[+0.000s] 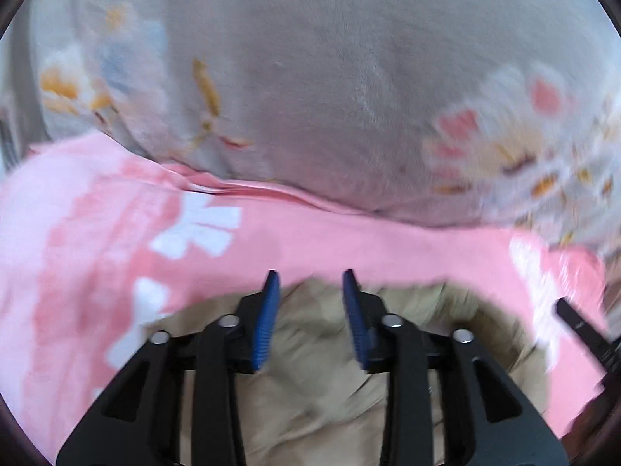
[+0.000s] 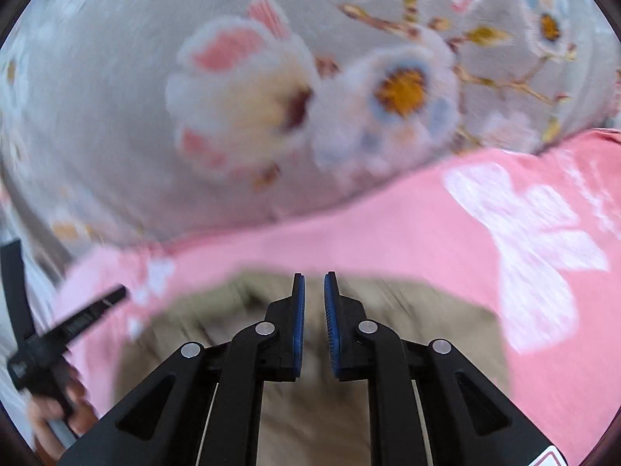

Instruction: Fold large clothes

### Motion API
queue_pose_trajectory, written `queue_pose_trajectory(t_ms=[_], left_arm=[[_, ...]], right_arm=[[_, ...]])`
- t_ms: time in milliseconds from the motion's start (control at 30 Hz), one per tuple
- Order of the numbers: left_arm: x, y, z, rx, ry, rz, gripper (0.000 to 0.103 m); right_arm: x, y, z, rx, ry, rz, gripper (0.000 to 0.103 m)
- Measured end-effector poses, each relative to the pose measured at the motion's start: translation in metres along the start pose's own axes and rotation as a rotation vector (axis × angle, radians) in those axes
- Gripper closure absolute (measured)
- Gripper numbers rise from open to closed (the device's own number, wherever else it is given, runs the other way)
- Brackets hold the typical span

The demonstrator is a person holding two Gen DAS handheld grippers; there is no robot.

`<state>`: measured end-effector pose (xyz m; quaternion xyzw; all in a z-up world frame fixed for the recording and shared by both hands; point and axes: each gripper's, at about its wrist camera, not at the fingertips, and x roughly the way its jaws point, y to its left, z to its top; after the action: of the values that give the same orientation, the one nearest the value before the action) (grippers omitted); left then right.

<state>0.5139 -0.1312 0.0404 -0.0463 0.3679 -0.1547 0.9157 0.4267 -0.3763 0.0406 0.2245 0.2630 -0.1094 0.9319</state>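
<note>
Blue-padded left gripper stands parted with nothing between its pads, over tan cloth lying on a pink sheet. Right gripper shows a narrow empty gap above the same cloth. Beyond lies a grey floral blanket. A hand shows at the right view's left edge.

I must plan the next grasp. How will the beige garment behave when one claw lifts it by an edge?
The beige garment shows soft wrinkles, so it will probably hang floppy and sag. It lies on the smooth pink cloth, so it may slide when pushed.
</note>
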Motion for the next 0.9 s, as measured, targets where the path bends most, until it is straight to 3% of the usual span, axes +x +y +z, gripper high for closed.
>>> queue_pose_trajectory(t_ms=[67, 133, 167, 233, 267, 367, 567, 900], left_arm=[[0.027, -0.009, 0.01, -0.028, 0.039, 0.03, 0.066], [0.061, -0.018, 0.003, 0.006, 0.12, 0.106, 0.067], [0.074, -0.017, -0.005, 0.008, 0.175, 0.12, 0.07], [0.08, -0.011, -0.023, 0.008, 0.207, 0.07, 0.071], [0.077, -0.01, -0.033, 0.056, 0.193, 0.071, 0.071], [0.075, -0.005, -0.062, 0.191, 0.175, 0.084, 0.071], [0.081, 0.006, -0.081, 0.231, 0.139, 0.031, 0.071], [0.086, -0.008, -0.088, 0.295, 0.081, 0.095, 0.071]], right_arm=[[0.029, 0.005, 0.003, 0.002, 0.008, -0.051, 0.09], [0.066, 0.006, -0.006, -0.016, 0.106, -0.1, 0.09], [0.074, 0.007, -0.011, -0.022, 0.147, -0.083, 0.09], [0.074, 0.013, -0.028, -0.109, 0.195, -0.012, 0.095], [0.066, 0.02, -0.04, -0.23, 0.182, -0.038, 0.095], [0.065, 0.014, -0.066, -0.403, 0.182, -0.13, 0.103], [0.084, -0.009, -0.077, -0.34, 0.225, -0.117, 0.103], [0.09, 0.001, -0.086, -0.401, 0.192, -0.184, 0.103]])
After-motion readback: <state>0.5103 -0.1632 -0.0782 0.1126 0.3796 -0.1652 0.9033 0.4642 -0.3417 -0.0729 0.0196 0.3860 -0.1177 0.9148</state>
